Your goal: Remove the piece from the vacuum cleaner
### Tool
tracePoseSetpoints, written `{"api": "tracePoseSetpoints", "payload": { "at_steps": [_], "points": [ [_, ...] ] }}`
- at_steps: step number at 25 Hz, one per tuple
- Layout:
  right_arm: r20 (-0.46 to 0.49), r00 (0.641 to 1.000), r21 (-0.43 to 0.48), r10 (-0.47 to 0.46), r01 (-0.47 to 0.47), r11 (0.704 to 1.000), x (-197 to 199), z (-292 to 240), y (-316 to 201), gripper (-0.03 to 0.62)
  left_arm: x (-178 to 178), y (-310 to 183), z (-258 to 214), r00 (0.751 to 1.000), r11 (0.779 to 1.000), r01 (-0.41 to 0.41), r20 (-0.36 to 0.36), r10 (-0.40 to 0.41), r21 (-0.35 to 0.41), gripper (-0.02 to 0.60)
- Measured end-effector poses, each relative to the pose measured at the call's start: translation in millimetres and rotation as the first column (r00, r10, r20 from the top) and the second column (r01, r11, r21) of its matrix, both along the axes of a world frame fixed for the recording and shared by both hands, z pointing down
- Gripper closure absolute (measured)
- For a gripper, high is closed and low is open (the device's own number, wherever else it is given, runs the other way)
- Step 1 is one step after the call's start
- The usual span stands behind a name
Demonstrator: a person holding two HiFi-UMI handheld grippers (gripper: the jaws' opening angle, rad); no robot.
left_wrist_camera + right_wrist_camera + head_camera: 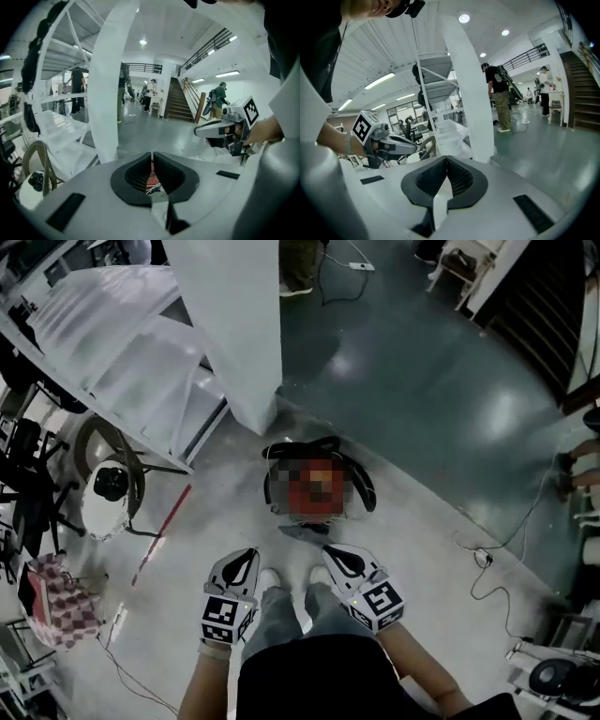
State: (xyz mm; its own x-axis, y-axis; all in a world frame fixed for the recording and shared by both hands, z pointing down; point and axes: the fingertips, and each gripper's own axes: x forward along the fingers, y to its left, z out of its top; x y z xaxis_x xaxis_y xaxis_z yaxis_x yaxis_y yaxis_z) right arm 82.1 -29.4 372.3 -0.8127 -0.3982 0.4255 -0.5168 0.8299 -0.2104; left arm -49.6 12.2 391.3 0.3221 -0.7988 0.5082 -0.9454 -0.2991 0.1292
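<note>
Head view, nearest first: what sits at the bottom of the frame?

Two light shoes (270,577) on the pale floor (187,615). Just outside them are the left gripper (246,557) and the right gripper (333,555), both pointing forward with their marker cubes toward the camera.

Is either one holding anything?

No. The left gripper view shows its black ribbed pads (136,176) pressed together with nothing between them. A sliver of red shows past them, lower down. The right gripper view shows the same: its pads (461,178) meet along one line, with nothing in them.

Where is the vacuum cleaner?

The vacuum cleaner (319,486) stands on the floor just ahead of the gripper tips, apart from both. It is a squat, rounded canister, red in the middle and black round the rim. A black hose (300,444) loops over its far side. A mosaic patch covers most of the red, so nothing finer can be read there.

Any loose-looking part on it?

A dark grey flat part (305,532) lies at its near edge. I cannot tell whether it is attached.

And beyond that?

A white pillar (234,324) rises just behind the vacuum cleaner, with a white metal rack (122,362) to its left. A thin cable (487,573) trails over the floor at right. Farther off the floor turns dark grey-green (422,381).
</note>
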Motion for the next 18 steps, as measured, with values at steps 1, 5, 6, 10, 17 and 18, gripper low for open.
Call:
{"api": "tracePoseSetpoints", "payload": {
  "at_steps": [1,5,6,10,17,18],
  "points": [
    [-0.008,0.999,-0.007,0.031,-0.031,0.999,4,7,-3,0.568,1,-6,8,0.999,0.999,-0.033,0.003,0.033,-0.011,0.561],
    [-0.052,0.99,-0.048,0.13,-0.133,0.99,22,45,-3,0.568,11,-22,45,0.992,0.99,-0.126,-0.024,0.125,-0.066,0.561],
    [-0.065,0.987,-0.058,0.144,-0.148,0.987,26,55,-2,0.568,16,-24,54,0.989,0.986,-0.148,-0.029,0.147,-0.079,0.561],
    [-0.106,0.976,-0.103,0.193,-0.203,0.974,40,95,0,0.568,37,-33,91,0.971,0.964,-0.238,-0.037,0.235,-0.123,0.561],
    [-0.158,0.961,-0.175,0.228,-0.254,0.951,55,169,2,0.568,56,-39,160,0.958,0.939,-0.285,-0.048,0.281,-0.193,0.561],
    [-0.168,0.96,-0.182,0.223,-0.253,0.95,56,181,1,0.568,57,-40,172,0.958,0.936,-0.285,-0.048,0.282,-0.205,0.561]
  ]
}}
